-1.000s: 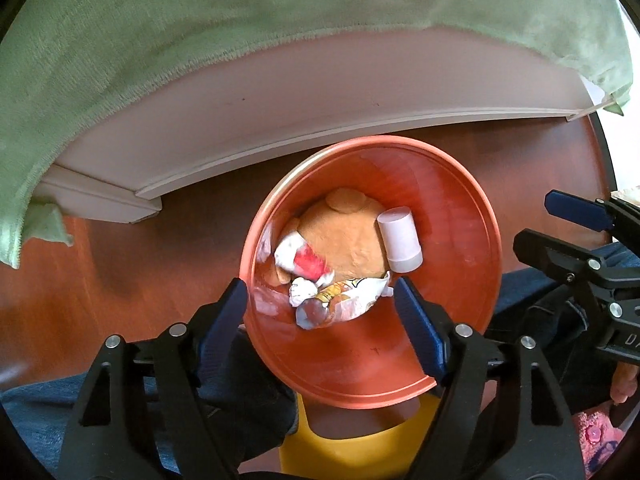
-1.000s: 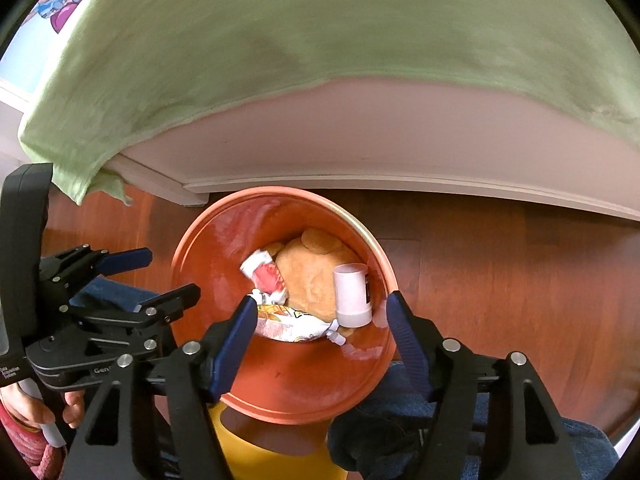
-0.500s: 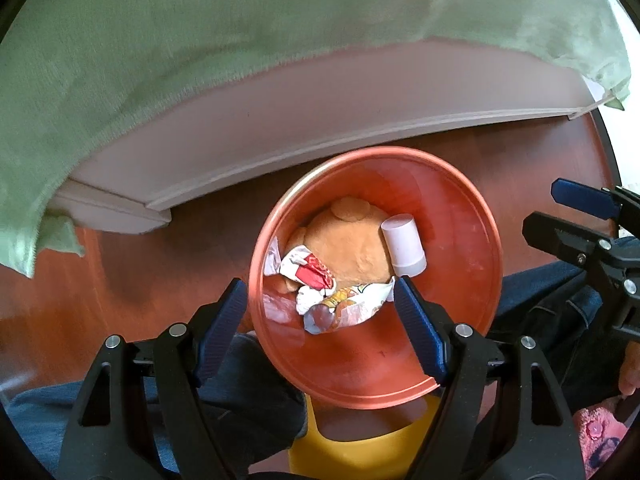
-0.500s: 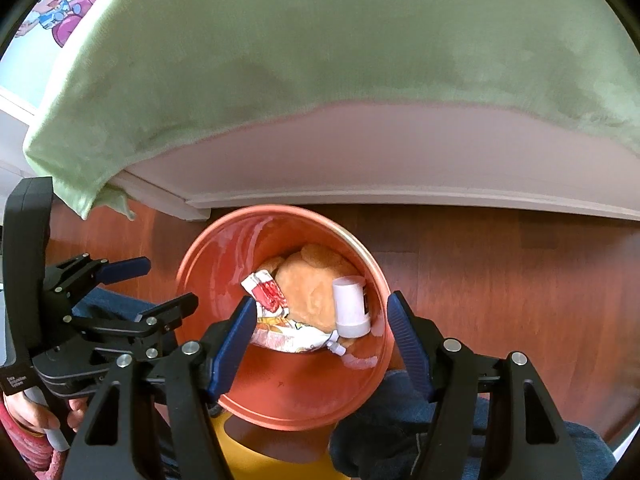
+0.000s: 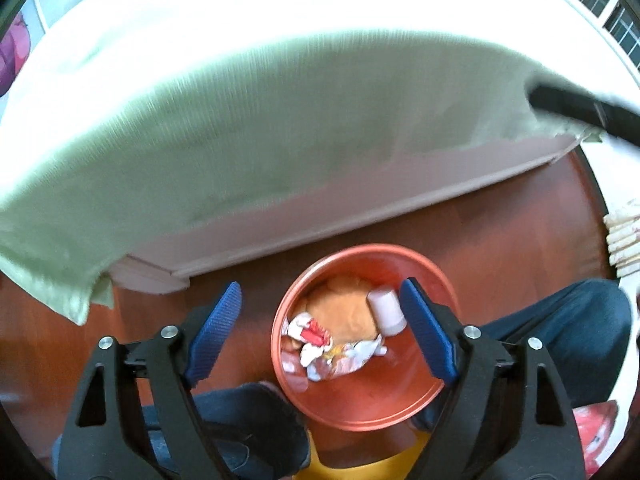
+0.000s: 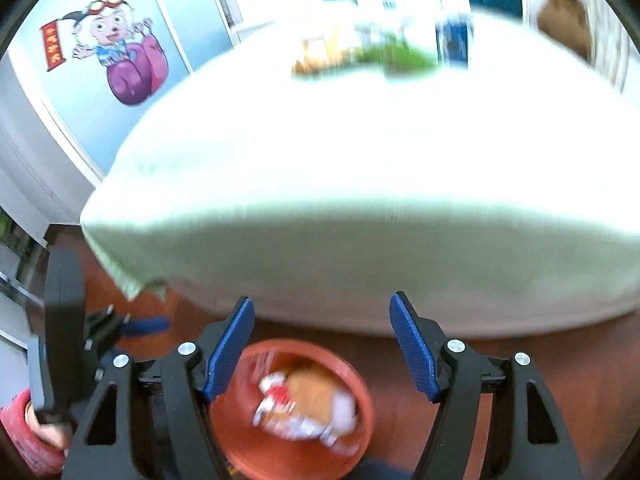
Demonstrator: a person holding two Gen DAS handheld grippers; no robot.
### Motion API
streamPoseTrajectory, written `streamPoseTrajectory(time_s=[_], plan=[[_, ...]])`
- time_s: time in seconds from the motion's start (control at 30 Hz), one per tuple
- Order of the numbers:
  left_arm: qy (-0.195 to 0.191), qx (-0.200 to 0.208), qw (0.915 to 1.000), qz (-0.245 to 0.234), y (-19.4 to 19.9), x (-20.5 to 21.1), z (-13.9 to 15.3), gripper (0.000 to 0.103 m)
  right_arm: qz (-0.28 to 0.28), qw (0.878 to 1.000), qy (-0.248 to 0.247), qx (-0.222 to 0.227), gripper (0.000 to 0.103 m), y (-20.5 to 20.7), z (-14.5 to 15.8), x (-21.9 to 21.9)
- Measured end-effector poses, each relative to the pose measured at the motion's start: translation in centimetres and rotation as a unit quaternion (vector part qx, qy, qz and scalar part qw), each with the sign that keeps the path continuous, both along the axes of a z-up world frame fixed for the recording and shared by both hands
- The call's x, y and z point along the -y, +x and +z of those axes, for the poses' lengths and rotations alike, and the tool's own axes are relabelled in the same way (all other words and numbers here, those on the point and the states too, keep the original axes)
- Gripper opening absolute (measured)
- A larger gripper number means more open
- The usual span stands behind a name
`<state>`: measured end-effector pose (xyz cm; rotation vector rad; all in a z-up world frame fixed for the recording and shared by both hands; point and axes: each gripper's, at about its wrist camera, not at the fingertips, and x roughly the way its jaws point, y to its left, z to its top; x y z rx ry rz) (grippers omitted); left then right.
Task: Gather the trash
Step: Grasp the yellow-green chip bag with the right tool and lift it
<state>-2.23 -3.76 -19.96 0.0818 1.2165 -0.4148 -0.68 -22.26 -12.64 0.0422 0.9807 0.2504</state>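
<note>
Orange bin (image 5: 362, 408), one white cup (image 5: 386, 312)

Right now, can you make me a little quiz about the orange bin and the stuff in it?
1. True or false: the round orange plastic bin stands on the reddish-brown wooden floor.
2. Which thing lies inside the bin beside the crumpled white-and-red wrappers? A) a small white plastic cup B) a blue glass bottle C) a metal spoon
3. Fill in: neither the left gripper nor the right gripper holds anything; the cloth hanging over the table edge above the bin is pale ____.

Key: 1 true; 2 A; 3 green.
</note>
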Motion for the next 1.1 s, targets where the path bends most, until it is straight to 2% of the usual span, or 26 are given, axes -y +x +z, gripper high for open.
streamPoseTrajectory(time_s=[0.13,0.27,0.5,0.53,0.6,0.67,0.77,1.1], plan=[[-0.009,0.024,0.9997,-0.002,0.2,-0.5,2.2,0.080,0.006,0.997,-0.036,0.063,0.072,5.3,3.5,0.3],[-0.020,0.046,0.9987,0.002,0.4,-0.9,4.3,0.081,0.006,0.993,-0.082,0.082,0.073,11.7,4.8,-0.2],[-0.026,0.077,0.9964,0.024,1.7,-2.2,6.8,0.081,-0.018,0.986,-0.156,0.055,0.073,22.9,3.1,-1.0],[-0.027,0.080,0.9961,0.027,2.0,-2.4,7.1,0.081,-0.023,0.985,-0.165,0.045,0.070,24.0,2.7,-0.9],[-0.028,0.085,0.9954,0.033,2.7,-2.9,7.5,0.081,-0.025,0.983,-0.180,0.026,0.058,25.4,1.5,-0.8],[-0.030,0.087,0.9950,0.039,3.2,-3.2,7.6,0.081,-0.026,0.980,-0.196,0.022,0.052,26.0,0.8,-0.7],[-0.035,0.091,0.9941,0.047,4.0,-3.6,8.2,0.081,-0.031,0.981,-0.190,0.027,0.047,25.7,1.1,-0.3],[-0.052,0.097,0.9917,0.067,6.3,-3.7,9.2,0.081,-0.024,0.990,-0.117,0.073,0.046,19.5,5.5,2.0]])
